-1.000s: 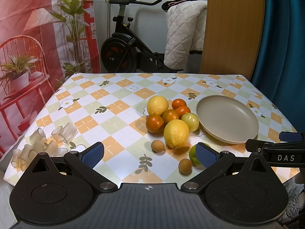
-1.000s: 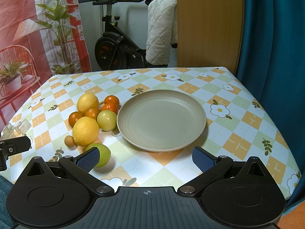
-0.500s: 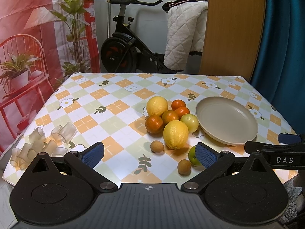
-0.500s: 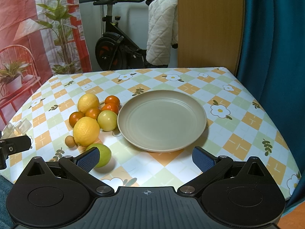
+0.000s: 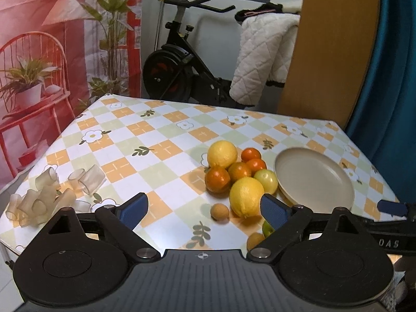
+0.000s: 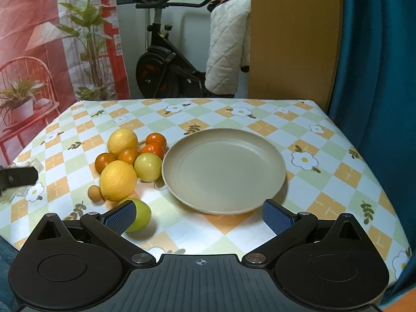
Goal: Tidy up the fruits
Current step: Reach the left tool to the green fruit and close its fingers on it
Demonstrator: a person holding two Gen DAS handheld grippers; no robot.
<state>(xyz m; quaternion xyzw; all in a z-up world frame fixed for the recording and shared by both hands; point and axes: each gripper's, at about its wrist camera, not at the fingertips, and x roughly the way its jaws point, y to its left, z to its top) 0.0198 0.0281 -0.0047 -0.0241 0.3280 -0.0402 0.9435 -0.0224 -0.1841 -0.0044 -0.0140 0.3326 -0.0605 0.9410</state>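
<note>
Since the plate [image 6: 223,169] near the desk's [image 6: 338,156] right edge holds nothing and every fruit lies on the cloth to its left, I judge the sorting not yet begun; all of it is left to do. Two lemons [image 6: 118,180], four oranges [image 6: 127,155], two green fruits [image 6: 148,167] and two small brown ones [image 6: 95,193] cluster mid-desk, just beside the plate's rim. The near lemon's long axis runs roughly from the near edge toward the far edge, tilted slightly left; the rest are round, with no heading to speak of. The left gripper [image 5: 205,209] has just been narrowing its jaws, which stand apart with nothing pressed between them. The right gripper [image 6: 199,219] hangs before the plate, jaws wide and empty.
</note>
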